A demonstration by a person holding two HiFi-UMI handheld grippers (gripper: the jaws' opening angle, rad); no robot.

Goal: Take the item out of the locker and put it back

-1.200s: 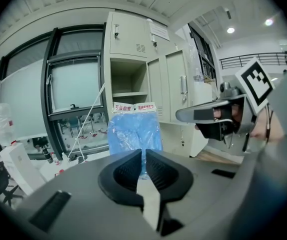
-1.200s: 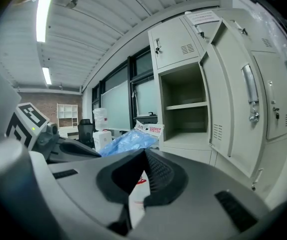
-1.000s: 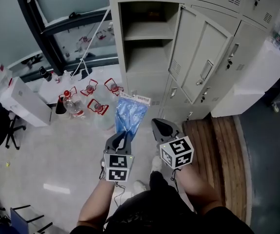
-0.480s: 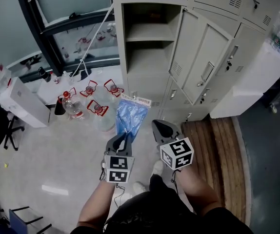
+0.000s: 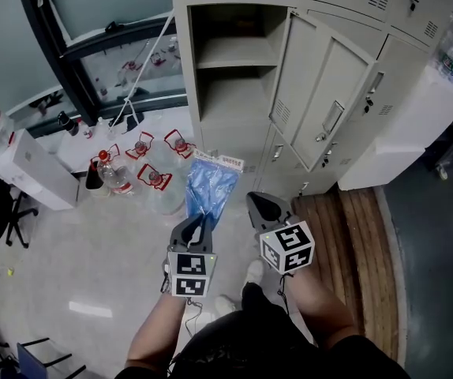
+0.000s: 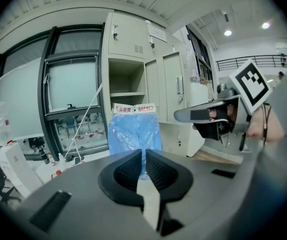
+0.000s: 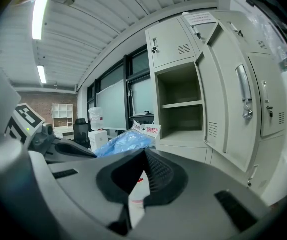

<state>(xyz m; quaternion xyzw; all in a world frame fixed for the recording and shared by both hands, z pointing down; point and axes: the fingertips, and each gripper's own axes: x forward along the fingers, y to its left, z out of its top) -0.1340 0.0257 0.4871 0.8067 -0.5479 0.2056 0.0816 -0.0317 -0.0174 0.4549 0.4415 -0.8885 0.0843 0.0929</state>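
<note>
Out in front of the open locker (image 5: 230,93), the blue plastic bag (image 5: 211,186) is in the air, outside the compartment, so it's out and not put back yet. The left gripper (image 5: 202,218) has its fingers (image 6: 131,168) clamped on the bag's narrow lower end, and in the left gripper view the bag (image 6: 133,133) stands up from them with its white header card on top. The right gripper (image 5: 260,200) sits just beside it on the right, not touching the bag, and in the right gripper view its fingers (image 7: 156,171) are pressed together with nothing between them. From that side the bag (image 7: 121,143) shows off to the left. The locker door (image 5: 321,93) is swung out to the right, and there's a shelf inside the compartment. Down on the floor (image 5: 92,251), left of the bag in the head view, is a bunch of clear water jugs (image 5: 144,174) with red handles, plus a white box (image 5: 33,178) further left.
</note>
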